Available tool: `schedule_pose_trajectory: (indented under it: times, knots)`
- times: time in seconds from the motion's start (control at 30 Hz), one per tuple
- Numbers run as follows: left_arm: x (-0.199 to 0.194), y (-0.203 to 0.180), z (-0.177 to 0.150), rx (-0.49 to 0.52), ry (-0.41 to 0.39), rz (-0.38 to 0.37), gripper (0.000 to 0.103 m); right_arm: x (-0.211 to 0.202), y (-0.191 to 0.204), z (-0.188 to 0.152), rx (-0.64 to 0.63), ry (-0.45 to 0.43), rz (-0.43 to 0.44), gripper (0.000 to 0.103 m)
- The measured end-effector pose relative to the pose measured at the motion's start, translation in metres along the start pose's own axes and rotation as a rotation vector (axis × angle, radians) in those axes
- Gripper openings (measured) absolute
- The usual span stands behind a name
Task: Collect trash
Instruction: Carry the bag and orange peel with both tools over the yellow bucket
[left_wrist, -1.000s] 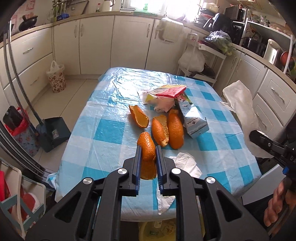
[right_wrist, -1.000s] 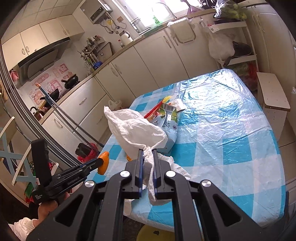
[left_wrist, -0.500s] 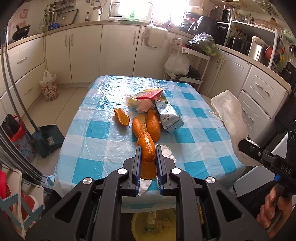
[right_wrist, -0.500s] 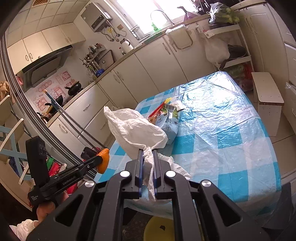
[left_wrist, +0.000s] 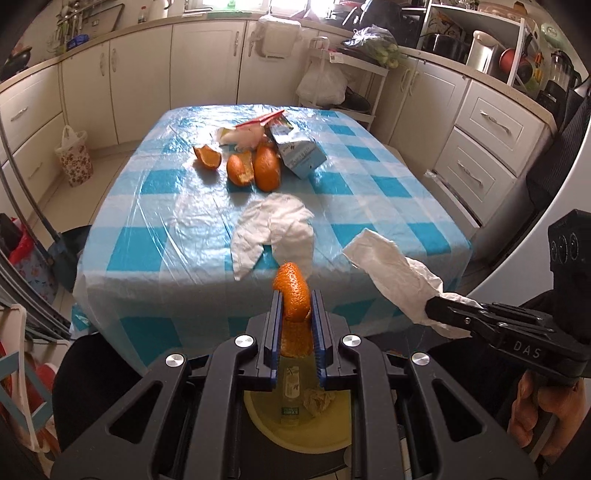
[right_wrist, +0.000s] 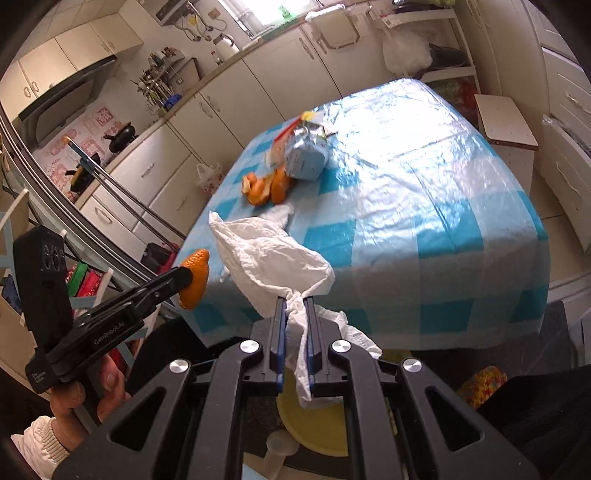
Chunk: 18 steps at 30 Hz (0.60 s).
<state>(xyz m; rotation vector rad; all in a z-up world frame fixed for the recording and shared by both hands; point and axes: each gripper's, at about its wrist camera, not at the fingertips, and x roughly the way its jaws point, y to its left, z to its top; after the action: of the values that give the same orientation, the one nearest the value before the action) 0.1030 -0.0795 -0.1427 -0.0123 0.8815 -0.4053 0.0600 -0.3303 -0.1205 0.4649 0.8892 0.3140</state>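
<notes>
My left gripper (left_wrist: 294, 295) is shut on an orange peel (left_wrist: 292, 291) and holds it off the table's near edge, above a yellow bin (left_wrist: 295, 424) on the floor. My right gripper (right_wrist: 294, 301) is shut on a crumpled white tissue (right_wrist: 266, 258), also off the near edge; the same bin (right_wrist: 314, 428) shows below it. The right gripper with the tissue (left_wrist: 391, 273) shows at the right of the left wrist view. On the table lie several orange peels (left_wrist: 255, 168), a white tissue (left_wrist: 275, 229), a milk carton (left_wrist: 299, 151) and wrappers (left_wrist: 251, 129).
The table (left_wrist: 184, 192) has a blue-checked cloth under clear plastic. Cabinets line the walls. A dustpan (left_wrist: 68, 254) stands left of the table, a floral bag (left_wrist: 74, 155) beyond it, and a stool (right_wrist: 506, 129) at the table's right side. The bin holds a small bottle (left_wrist: 290, 391).
Both grippers have pulled back from the table toward me with their loads. The table now looks farther away and the yellow bin has come into view below both grippers.
</notes>
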Motion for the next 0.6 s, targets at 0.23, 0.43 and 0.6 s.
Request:
schedule_pose_trajectory:
  times: [0.23, 0.43, 0.6]
  knots:
    - [0.011, -0.001, -0.023, 0.017, 0.052, -0.002, 0.014, 0.027, -0.005, -0.021, -0.052, 0.144, -0.129, 0.009]
    - [0.038, -0.013, -0.038, 0.057, 0.153, -0.013, 0.014, 0.056, -0.002, -0.035, -0.114, 0.276, -0.214, 0.01]
    - [0.063, -0.02, -0.052, 0.092, 0.28, -0.005, 0.017, 0.081, -0.003, -0.042, -0.12, 0.385, -0.234, 0.013]
